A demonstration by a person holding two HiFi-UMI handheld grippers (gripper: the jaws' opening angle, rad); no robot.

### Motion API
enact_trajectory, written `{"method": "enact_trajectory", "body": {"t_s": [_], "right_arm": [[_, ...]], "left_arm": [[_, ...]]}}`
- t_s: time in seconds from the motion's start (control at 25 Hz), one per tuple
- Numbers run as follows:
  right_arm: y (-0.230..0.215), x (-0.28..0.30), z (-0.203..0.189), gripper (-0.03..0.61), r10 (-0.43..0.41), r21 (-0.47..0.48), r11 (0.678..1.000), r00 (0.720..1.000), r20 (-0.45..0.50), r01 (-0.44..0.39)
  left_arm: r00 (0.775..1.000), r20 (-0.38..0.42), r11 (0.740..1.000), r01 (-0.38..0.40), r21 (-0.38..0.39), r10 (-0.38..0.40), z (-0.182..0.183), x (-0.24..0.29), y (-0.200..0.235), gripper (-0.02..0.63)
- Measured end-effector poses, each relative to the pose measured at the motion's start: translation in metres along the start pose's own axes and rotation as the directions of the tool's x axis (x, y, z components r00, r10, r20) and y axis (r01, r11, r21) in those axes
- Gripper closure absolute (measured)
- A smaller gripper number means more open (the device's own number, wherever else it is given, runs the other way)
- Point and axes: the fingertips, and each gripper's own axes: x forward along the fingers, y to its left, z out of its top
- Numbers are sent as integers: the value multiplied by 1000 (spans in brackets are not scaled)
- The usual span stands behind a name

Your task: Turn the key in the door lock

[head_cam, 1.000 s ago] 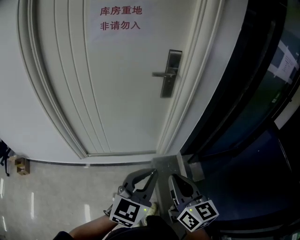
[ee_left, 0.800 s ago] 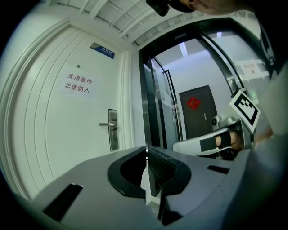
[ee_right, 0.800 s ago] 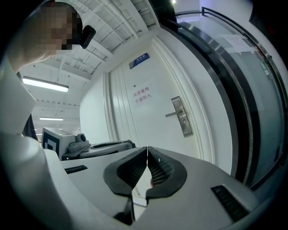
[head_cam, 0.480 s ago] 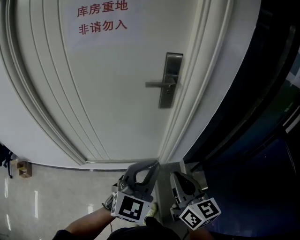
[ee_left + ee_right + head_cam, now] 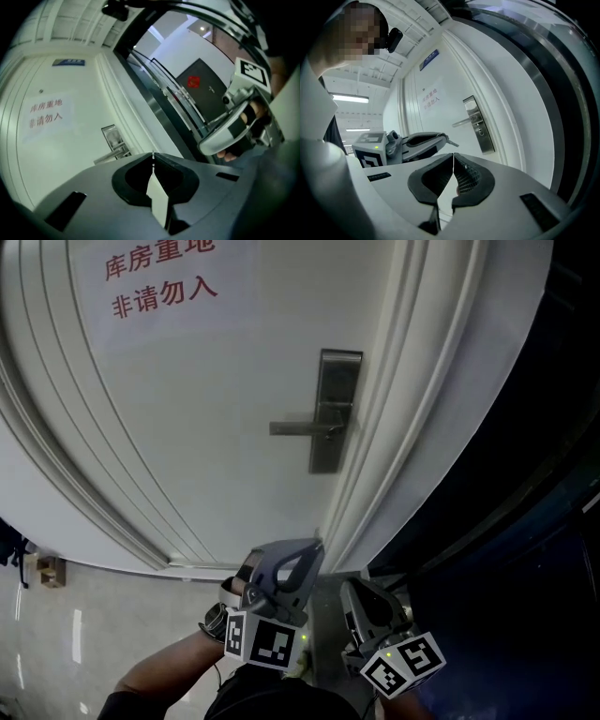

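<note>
The white door [image 5: 216, 409] is filling the head view, its steel lock plate [image 5: 333, 413] and lever handle [image 5: 300, 427] sitting well above and apart from both tools. The left tool [image 5: 314, 547] is pointing up with jaws pressed together on a thin metal sliver, which I am taking for the key [image 5: 153, 157], while the right tool [image 5: 351, 589] is hanging beside it, closed on nothing. I am judging that the left tool is best raised squarely to the keyhole below the lever, blade lined up before pushing in, then twisted without loosening.
</note>
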Motion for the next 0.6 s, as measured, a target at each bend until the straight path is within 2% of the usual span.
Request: {"method": "enact_trajectory", "body": {"t_s": [0.08,0.16,0.24,0.32,0.48,0.6], "right_arm": [[-12,7,1,563,-4,10,1000,1000,1,4],[-25,15,1,563,-17,17,1000,1000,1,17],[-35,25,3,563,-29,17,999,1000,0,29],[-41,37,5,563,-34,11,999,999,0,34],[-51,61,11,563,-35,0,999,999,-3,35],[-60,76,13,563,-42,5,999,999,-8,42]], "left_arm": [[1000,16,983,-23,180,20,1,19,6,603],[999,33,939,-32,342,22,-2,37,7,603],[999,41,894,-24,446,7,-7,54,8,603],[999,38,872,-4,489,-17,-15,67,9,603],[999,16,847,33,531,-49,-30,91,16,603],[998,8,808,46,588,-63,-37,108,24,604]]}}
